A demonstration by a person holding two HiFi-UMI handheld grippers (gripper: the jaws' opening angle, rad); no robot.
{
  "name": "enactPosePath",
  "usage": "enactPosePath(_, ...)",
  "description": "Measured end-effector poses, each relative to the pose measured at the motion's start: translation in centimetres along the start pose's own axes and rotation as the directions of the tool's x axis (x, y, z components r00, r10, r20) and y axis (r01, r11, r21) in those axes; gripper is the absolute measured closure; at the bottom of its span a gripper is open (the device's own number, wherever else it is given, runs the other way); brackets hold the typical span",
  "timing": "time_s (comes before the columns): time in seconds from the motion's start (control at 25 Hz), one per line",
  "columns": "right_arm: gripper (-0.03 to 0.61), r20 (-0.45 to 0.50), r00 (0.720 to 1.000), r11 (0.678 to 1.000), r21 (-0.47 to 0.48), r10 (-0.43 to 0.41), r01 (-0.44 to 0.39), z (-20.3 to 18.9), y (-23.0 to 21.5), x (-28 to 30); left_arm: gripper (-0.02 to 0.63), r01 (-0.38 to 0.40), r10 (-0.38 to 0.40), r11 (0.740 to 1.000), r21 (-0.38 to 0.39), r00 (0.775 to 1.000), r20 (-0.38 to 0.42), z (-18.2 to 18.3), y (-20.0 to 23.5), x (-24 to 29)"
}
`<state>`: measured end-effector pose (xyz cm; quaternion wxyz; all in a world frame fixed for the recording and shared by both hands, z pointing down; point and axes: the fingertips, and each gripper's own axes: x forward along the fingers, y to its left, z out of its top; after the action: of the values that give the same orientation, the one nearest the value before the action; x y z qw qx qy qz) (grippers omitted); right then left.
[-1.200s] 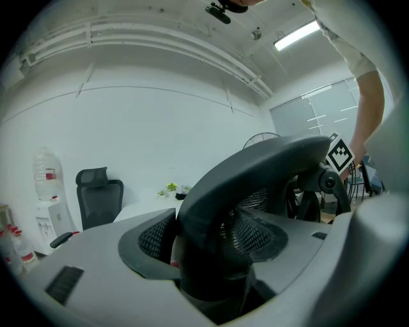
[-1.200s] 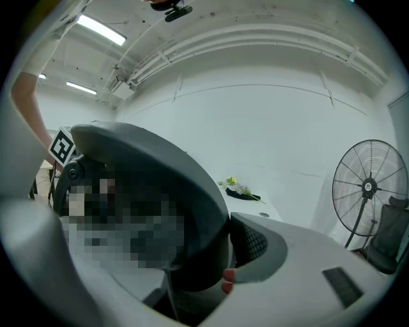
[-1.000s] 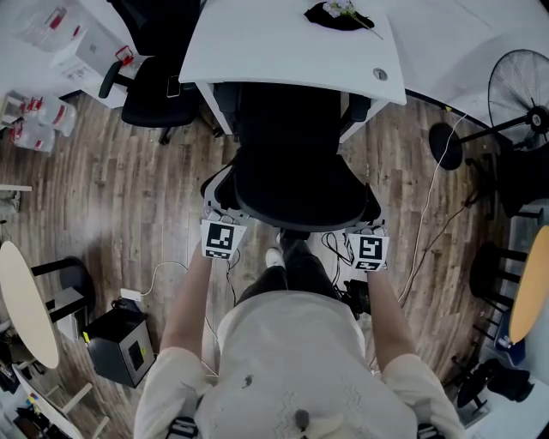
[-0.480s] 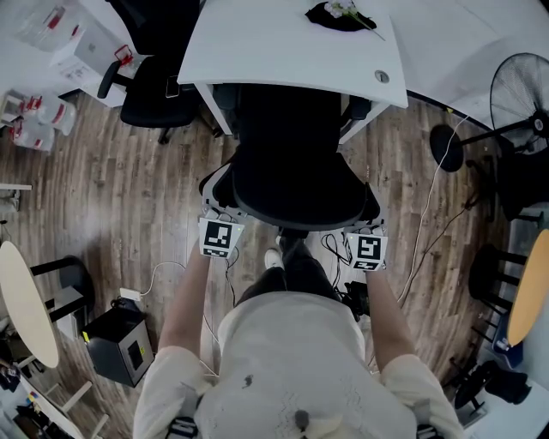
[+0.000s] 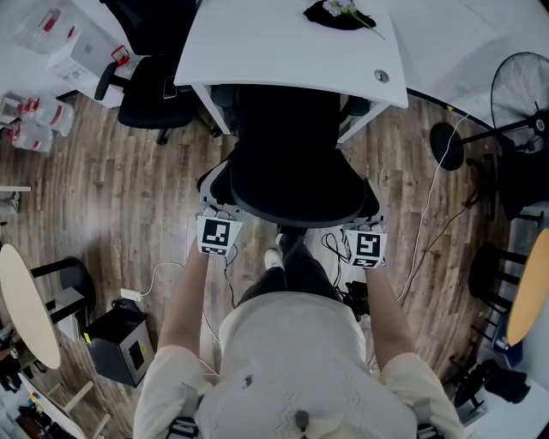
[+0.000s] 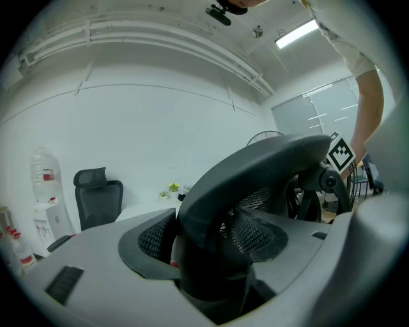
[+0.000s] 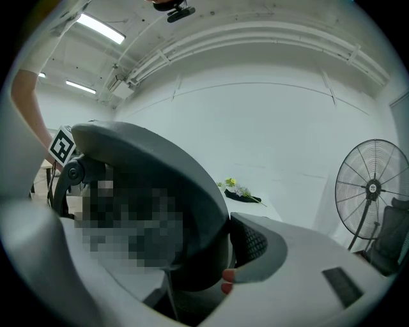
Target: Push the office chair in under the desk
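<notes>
The black office chair (image 5: pixel 292 171) stands in front of me, its seat partly under the white desk (image 5: pixel 283 43). Its curved backrest faces me. My left gripper (image 5: pixel 214 204) holds the backrest's left edge, my right gripper (image 5: pixel 371 214) the right edge. In the left gripper view the grey backrest rim (image 6: pixel 255 172) fills the gap between the jaws of the left gripper (image 6: pixel 211 239), and the meshed pads (image 6: pixel 153 236) lie against it. In the right gripper view the rim (image 7: pixel 160 172) sits likewise inside the right gripper (image 7: pixel 204 255).
A second black chair (image 5: pixel 150 90) stands at the desk's left corner. A standing fan (image 5: pixel 523 94) and cables are on the right. A small dark box (image 5: pixel 120 343) and a white cable (image 5: pixel 171 270) lie on the wooden floor at my left. Flowers (image 5: pixel 339 13) lie on the desk.
Both grippers and the chair's backrest have crept slightly forward, toward the desk. The grips on the backrest look unchanged.
</notes>
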<state>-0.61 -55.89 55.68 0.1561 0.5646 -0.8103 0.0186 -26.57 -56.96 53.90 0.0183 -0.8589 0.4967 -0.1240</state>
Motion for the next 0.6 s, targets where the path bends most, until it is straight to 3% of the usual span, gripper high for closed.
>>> enactPosePath(0.6,0.347,0.004,1.000,1.000,-0.008,-0.004,0.004,0.4,-0.6,2.2,0.310,-0.004,0.004,1.000,0.000,1.000,0.003,0.0,1.3,1.9)
